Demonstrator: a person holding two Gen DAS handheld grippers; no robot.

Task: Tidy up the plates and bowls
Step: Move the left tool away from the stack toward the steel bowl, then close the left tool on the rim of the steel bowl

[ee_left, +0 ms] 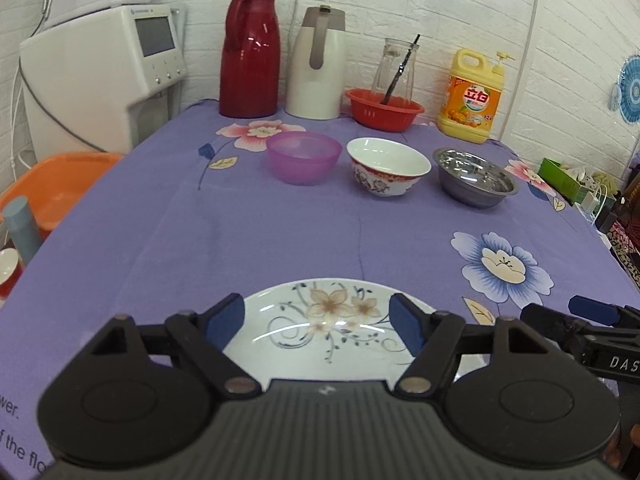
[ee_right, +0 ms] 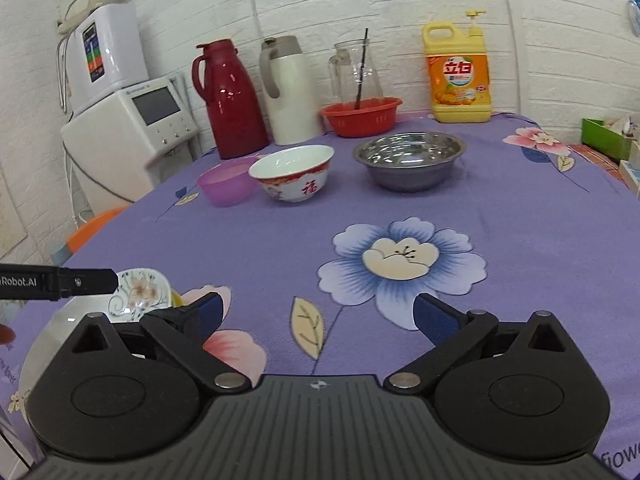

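Near the front edge of the purple tablecloth (ee_left: 160, 240) the floral plate (ee_left: 320, 332) sits between the left gripper (ee_left: 318, 320) jaws, spread wide and gripping nothing, right gripper (ee_right: 318, 314) wide and empty too. Looks barely started: purple bowl (ee_left: 303, 156), porcelain bowl (ee_left: 387, 166) and steel bowl (ee_left: 474, 176) all unstacked in a row. Plate's near rim is hidden behind the gripper body, so can't tell about contact.

Black hand-held gripper (ee_left: 318, 322), blue pads (ee_left: 405, 322), silver rivets.
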